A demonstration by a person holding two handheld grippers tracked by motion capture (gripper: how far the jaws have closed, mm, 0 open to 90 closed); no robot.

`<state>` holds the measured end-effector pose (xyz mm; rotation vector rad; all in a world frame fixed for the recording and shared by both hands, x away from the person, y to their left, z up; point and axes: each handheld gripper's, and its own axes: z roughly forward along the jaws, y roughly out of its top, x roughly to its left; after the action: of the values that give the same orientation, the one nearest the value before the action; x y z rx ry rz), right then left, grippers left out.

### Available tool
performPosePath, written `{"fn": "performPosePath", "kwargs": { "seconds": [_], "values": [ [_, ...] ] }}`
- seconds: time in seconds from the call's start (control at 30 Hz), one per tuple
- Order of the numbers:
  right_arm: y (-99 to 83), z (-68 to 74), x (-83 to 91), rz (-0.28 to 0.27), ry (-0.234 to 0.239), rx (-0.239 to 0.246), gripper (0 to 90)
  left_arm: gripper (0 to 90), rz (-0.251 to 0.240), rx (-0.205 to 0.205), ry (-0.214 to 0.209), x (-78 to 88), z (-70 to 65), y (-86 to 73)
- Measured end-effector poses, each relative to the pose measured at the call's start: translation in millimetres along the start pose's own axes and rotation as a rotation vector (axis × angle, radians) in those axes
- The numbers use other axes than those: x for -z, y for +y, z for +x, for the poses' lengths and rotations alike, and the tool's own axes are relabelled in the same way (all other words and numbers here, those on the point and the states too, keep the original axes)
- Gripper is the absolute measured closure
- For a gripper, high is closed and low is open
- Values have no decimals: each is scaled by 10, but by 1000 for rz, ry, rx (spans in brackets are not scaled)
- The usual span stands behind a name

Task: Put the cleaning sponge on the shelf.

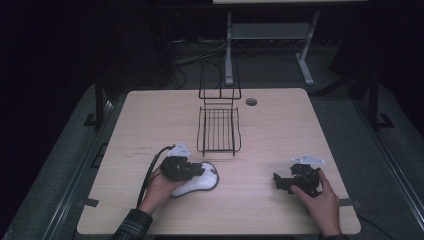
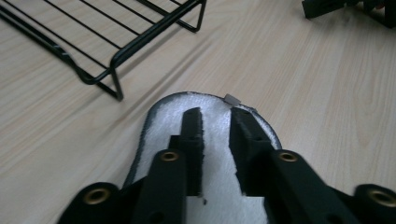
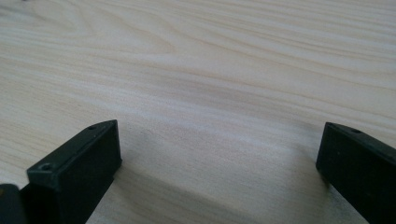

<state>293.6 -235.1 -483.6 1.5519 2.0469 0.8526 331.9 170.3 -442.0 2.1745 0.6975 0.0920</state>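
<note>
Two claws are seen over the pale wooden bench (image 1: 150,125). Left of the black wire rack (image 1: 218,131), and nearer the person, the white fleecy slipper insole with a grey rim (image 1: 205,181) lies flat on the bench. The left claw (image 2: 215,122) is poised over it, jaws slightly parted, no grip made. Well right of the rack, the right claw (image 3: 219,154) is held wide open over bare wood. A pick-up appears to be in hand; closing on the insole's edge is called for next.

No text, label, brand, number or sign can be read on anything here.
</note>
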Motion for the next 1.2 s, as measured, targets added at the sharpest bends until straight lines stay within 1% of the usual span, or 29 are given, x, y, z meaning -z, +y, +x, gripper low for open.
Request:
{"fn": "performPosePath", "kwargs": {
  "seconds": [0.03, 0.07, 0.13, 0.2, 0.3, 0.33, 0.4, 0.5, 0.53, 0.57, 0.6, 0.63, 0.67, 0.7, 0.73, 0.83, 0.97, 1.03, 1.07, 1.2],
  "values": [
    [0, 0, 0, 0, 0, 0, 0, 646, 0, 0, 0, 0, 0, 0],
    [0, 0, 0, 0, 0, 0, 0, 608, -2, 11, 2, 36, 41, -27],
    [0, 0, 0, 0, 0, 0, 0, 552, -5, 26, 7, 65, 73, -54],
    [0, 0, 0, 0, 0, 0, 0, 496, -1, 20, 16, 95, 115, -71],
    [0, 0, 0, 0, 0, 0, 0, 411, -8, 31, 5, 119, 148, -88],
    [0, 0, 0, 0, 0, 0, 0, 370, -8, 30, 4, 138, 184, -97],
    [0, 0, 0, 0, 0, 0, 0, 314, -13, 29, -2, 148, 214, -108],
    [0, 0, 0, 0, 0, 0, 0, 225, 0, 21, -3, 141, 242, -130],
    [0, 0, 0, 0, 0, 0, 0, 204, 8, 8, 3, 133, 248, -138],
    [0, 0, 0, 0, 0, 0, 0, 178, 16, 4, 4, 122, 250, -145],
    [0, 0, 0, 0, 0, 0, 0, 159, 19, -4, -4, 113, 256, -152],
    [0, 0, 0, 0, 0, 0, 0, 147, 25, -7, -14, 104, 256, -161],
    [0, 0, 0, 0, 0, 0, 0, 138, 33, -20, -17, 97, 261, -167],
    [0, 0, 0, 0, 1, 0, 0, 134, 33, -19, -19, 88, 257, -176],
    [-1, -1, 0, 0, 1, 1, 0, 130, 41, -28, -25, 84, 263, -180],
    [-1, -2, 1, 0, 2, 2, 0, 130, 39, -28, -37, 62, 263, -190],
    [-1, -2, 1, 0, 2, 2, 0, 128, 43, -40, -50, 44, 262, -190],
    [-1, -2, 1, 0, 2, 2, 0, 128, 59, -49, -58, 15, 250, -199],
    [-1, -2, 1, 0, 2, 2, 0, 128, 63, -60, -59, 7, 250, -200],
    [-1, -2, 1, 0, 2, 2, 0, 128, 84, -67, -64, -25, 229, -207]
  ]
}}
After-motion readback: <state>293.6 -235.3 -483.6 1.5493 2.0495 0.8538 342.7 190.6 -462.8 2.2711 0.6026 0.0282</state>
